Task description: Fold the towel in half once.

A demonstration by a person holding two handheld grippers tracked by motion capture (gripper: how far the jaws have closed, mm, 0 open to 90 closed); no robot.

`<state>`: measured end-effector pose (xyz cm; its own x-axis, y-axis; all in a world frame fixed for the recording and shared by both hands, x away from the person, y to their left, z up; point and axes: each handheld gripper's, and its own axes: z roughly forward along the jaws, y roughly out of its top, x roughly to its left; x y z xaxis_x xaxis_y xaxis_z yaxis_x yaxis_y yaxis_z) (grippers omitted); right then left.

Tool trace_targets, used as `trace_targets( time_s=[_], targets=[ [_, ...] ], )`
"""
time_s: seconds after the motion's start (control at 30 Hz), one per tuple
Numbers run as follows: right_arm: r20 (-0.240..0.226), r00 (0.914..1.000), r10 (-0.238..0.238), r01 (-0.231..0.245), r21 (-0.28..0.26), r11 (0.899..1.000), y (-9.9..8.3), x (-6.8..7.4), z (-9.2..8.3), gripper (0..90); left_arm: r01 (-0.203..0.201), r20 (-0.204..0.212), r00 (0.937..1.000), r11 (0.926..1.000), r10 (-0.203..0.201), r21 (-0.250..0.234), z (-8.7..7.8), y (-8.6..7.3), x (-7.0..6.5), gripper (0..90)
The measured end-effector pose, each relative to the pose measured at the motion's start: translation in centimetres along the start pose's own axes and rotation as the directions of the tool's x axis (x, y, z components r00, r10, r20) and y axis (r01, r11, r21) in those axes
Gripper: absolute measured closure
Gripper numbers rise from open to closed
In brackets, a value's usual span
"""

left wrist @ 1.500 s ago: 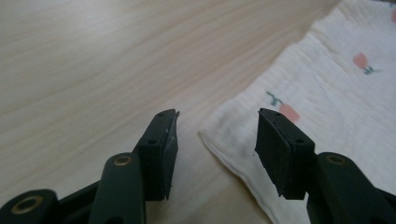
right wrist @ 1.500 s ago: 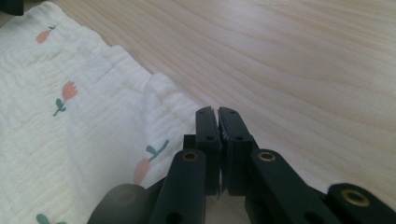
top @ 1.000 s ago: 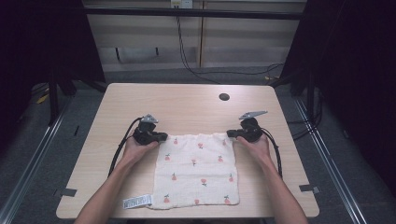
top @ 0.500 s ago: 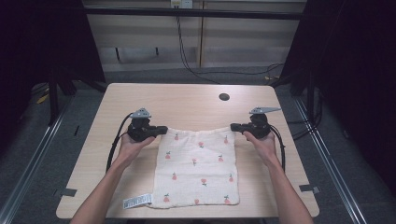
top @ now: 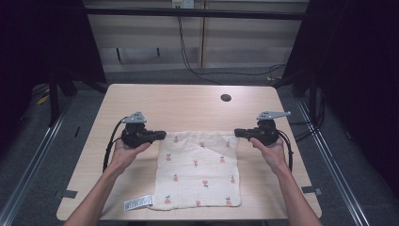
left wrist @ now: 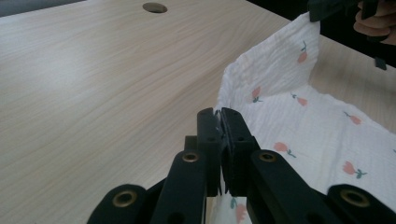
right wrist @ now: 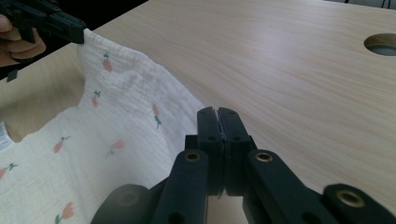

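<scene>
Here my left gripper [top: 160, 135] is clamped on one far corner of the cloth [top: 200, 172], its jaws pressed together with the white fabric pinched between them, as the left gripper view shows [left wrist: 220, 114]. My right gripper [top: 237, 133] is clamped the same way on the other far corner, jaws tight on the edge of the fabric [right wrist: 217, 114]. Both grippers point inward toward each other, level over the surface [top: 188, 101], and the far edge of the cloth hangs between them, raised off the wood and sagging a little in the middle. The near part of the cloth lies flat on the surface, close to the front edge, between my two forearms. It is cream-white with small pink flower prints. A white label [top: 138, 203] sticks out at its near left corner. A round hole [top: 226, 98] sits in the surface farther back, well apart from the cloth.
</scene>
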<state>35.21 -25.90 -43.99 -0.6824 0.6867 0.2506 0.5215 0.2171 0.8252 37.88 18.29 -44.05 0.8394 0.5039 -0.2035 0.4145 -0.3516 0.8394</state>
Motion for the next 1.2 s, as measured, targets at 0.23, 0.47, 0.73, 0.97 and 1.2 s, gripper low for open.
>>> trace_targets(
  time_s=[0.23,0.47,0.73,0.97,1.2],
  targets=[
    [-0.024,0.9993,-0.030,0.030,0.010,1.000,-0.3,1.4,-1.0,88.7,-0.016,0.023,0.9996,0.9999,0.016,0.000,-0.6,-0.9,-1.2,87.6],
    [-0.052,0.9969,-0.058,0.058,-0.008,0.998,-0.5,3.0,-2.2,88.7,-0.033,0.030,0.9990,0.9995,0.033,-0.002,-2.3,-1.3,-2.4,87.6],
    [-0.070,0.9938,-0.087,0.085,-0.032,0.996,-0.5,4.5,-3.9,88.7,-0.035,0.055,0.9978,0.9993,0.036,-0.016,-3.4,-1.7,-3.7,87.5],
    [-0.083,0.9923,-0.092,0.090,-0.026,0.996,-1.8,5.5,-5.0,88.7,-0.042,0.066,0.9969,0.9991,0.041,0.009,-4.2,-2.4,-4.4,87.4],
    [-0.091,0.9915,-0.093,0.091,-0.022,0.996,-3.2,6.6,-5.9,88.6,-0.069,0.092,0.9933,0.9976,0.069,0.000,-5.3,-3.7,-6.6,87.4]
  ],
)
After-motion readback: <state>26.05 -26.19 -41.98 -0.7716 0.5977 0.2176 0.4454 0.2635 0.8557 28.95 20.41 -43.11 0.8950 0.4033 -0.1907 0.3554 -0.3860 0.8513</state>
